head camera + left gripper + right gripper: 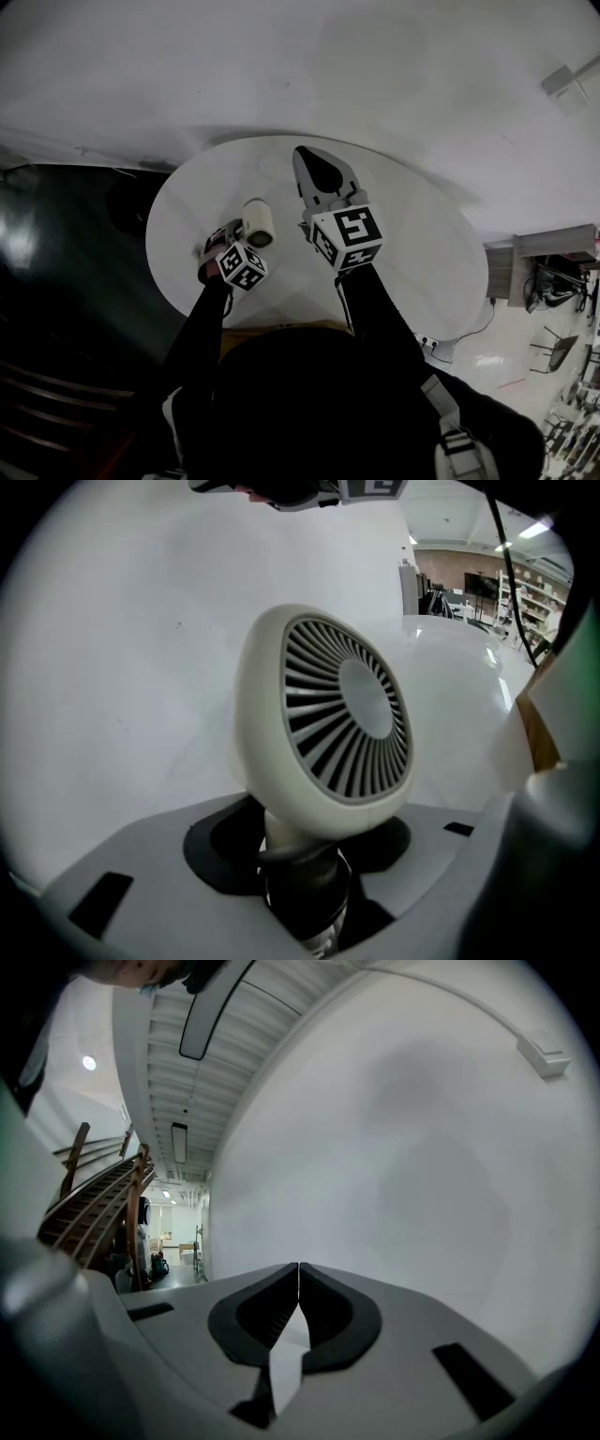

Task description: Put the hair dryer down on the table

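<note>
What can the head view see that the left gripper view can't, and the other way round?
Only the head view: the whole round white table, the person's black sleeves, and the right gripper, shut and empty, over the table.
Only the left gripper view: the slatted grille on the hair dryer, and its handle clamped between the jaws.
Both: the hair dryer held by the left gripper.
</note>
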The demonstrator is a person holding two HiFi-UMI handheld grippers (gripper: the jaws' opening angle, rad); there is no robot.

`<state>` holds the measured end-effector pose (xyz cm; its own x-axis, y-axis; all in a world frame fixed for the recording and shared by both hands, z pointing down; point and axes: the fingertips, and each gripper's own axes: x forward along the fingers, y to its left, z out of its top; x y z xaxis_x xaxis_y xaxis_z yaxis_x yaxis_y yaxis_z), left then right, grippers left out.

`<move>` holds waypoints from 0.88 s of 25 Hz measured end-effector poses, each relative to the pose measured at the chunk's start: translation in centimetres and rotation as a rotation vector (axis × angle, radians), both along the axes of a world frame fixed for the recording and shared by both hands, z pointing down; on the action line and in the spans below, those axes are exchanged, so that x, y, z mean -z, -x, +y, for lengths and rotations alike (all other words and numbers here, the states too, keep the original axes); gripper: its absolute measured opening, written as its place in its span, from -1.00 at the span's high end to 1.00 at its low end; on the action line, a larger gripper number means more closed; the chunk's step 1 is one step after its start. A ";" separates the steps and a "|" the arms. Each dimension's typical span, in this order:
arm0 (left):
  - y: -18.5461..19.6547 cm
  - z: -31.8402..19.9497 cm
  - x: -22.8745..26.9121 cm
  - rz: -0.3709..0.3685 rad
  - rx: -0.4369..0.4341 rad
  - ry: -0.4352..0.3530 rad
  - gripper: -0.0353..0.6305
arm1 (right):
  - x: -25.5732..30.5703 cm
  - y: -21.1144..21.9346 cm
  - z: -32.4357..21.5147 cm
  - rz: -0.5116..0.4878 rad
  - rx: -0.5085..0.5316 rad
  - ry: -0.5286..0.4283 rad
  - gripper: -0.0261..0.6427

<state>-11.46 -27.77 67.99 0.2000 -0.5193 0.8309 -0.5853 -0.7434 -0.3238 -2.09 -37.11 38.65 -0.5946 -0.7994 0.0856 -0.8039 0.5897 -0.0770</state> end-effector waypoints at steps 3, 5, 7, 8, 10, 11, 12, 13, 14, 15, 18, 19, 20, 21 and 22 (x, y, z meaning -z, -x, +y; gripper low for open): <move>-0.3 0.2 -0.6 -0.027 -0.038 0.024 0.25 | 0.0 -0.1 0.0 0.002 -0.003 0.002 0.84; -0.5 0.3 -1.2 -0.042 -0.061 0.042 0.24 | 0.0 -0.1 0.0 0.002 -0.003 0.000 0.84; -0.7 0.4 -1.7 -0.059 -0.080 0.062 0.24 | 0.1 0.0 0.0 0.002 -0.003 -0.002 0.84; -0.7 0.5 -1.9 -0.065 -0.086 0.071 0.23 | 0.1 0.0 0.0 0.003 -0.003 -0.003 0.84; -0.7 0.5 -2.1 -0.066 -0.091 0.087 0.22 | 0.1 0.0 0.1 0.005 -0.003 -0.003 0.84; -0.8 0.6 -2.2 -0.066 -0.097 0.100 0.22 | 0.1 0.0 0.1 0.005 -0.003 -0.002 0.84; -0.9 0.8 -2.3 -0.067 -0.108 0.119 0.22 | 0.0 -0.1 0.1 0.005 -0.003 -0.001 0.84; -1.2 0.9 -2.4 -0.069 -0.123 0.141 0.23 | 0.0 -0.1 0.1 0.005 -0.002 0.000 0.84; -1.4 1.0 -2.5 -0.071 -0.134 0.160 0.23 | 0.1 -0.2 0.1 0.005 0.000 -0.001 0.84; -1.5 1.0 -2.5 -0.070 -0.139 0.174 0.23 | 0.1 -0.1 0.1 0.005 0.002 -0.003 0.84; -1.3 1.0 -2.5 -0.060 -0.134 0.199 0.23 | 0.4 0.2 0.3 0.005 0.010 -0.008 0.84; -1.4 1.0 -2.5 -0.058 -0.135 0.203 0.23 | 0.4 0.2 0.3 0.005 0.011 -0.008 0.84; -1.4 1.0 -2.5 -0.056 -0.137 0.208 0.23 | 0.4 0.2 0.4 0.005 0.011 -0.009 0.84; -1.4 1.0 -2.5 -0.056 -0.140 0.212 0.23 | 0.5 0.1 0.4 0.005 0.012 -0.009 0.84; -1.5 1.0 -2.5 -0.056 -0.142 0.216 0.23 | 0.5 0.1 0.4 0.005 0.012 -0.010 0.84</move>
